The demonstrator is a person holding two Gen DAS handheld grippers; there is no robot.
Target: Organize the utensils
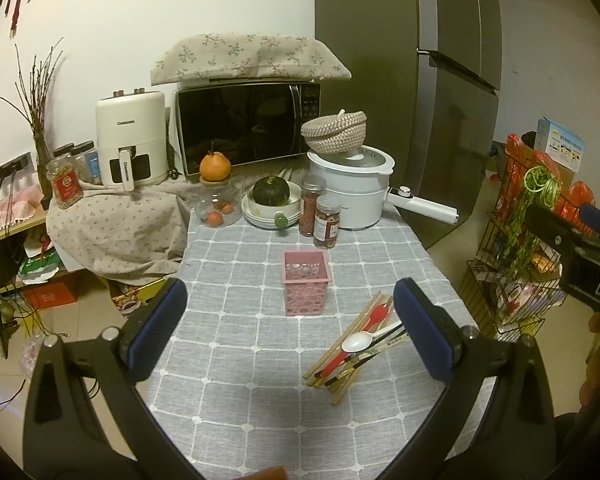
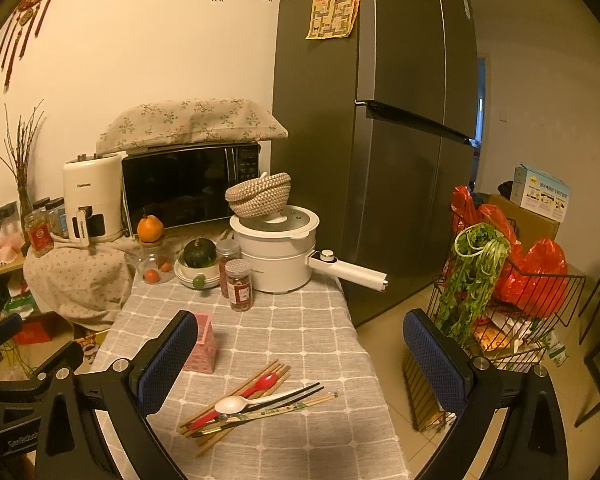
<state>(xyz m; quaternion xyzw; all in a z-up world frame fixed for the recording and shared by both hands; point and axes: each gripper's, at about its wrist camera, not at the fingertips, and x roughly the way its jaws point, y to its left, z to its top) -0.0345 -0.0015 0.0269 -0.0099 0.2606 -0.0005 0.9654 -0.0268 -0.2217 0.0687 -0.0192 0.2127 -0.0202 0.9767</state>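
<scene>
A pink perforated holder (image 1: pixel 305 287) stands upright on the grey checked tablecloth (image 1: pixel 236 360); in the right wrist view the holder (image 2: pixel 202 350) is partly hidden behind my right gripper's left finger. To its right lies a pile of utensils: a white spoon (image 1: pixel 358 342) (image 2: pixel 236 403), a red spoon (image 1: pixel 374 317) (image 2: pixel 260 384), several wooden chopsticks (image 1: pixel 340 376) (image 2: pixel 236 396) and black chopsticks (image 2: pixel 296 394). My left gripper (image 1: pixel 290 330) is open and empty, above the table near the holder and pile. My right gripper (image 2: pixel 300 364) is open and empty, above the pile.
At the table's back stand two spice jars (image 1: pixel 320 212), a white electric pot (image 1: pixel 352 188) with a woven basket on top, a bowl with a green squash (image 1: pixel 270 196) and a glass jar (image 1: pixel 218 204). A wire rack of groceries (image 2: pixel 508 300) stands right of the table.
</scene>
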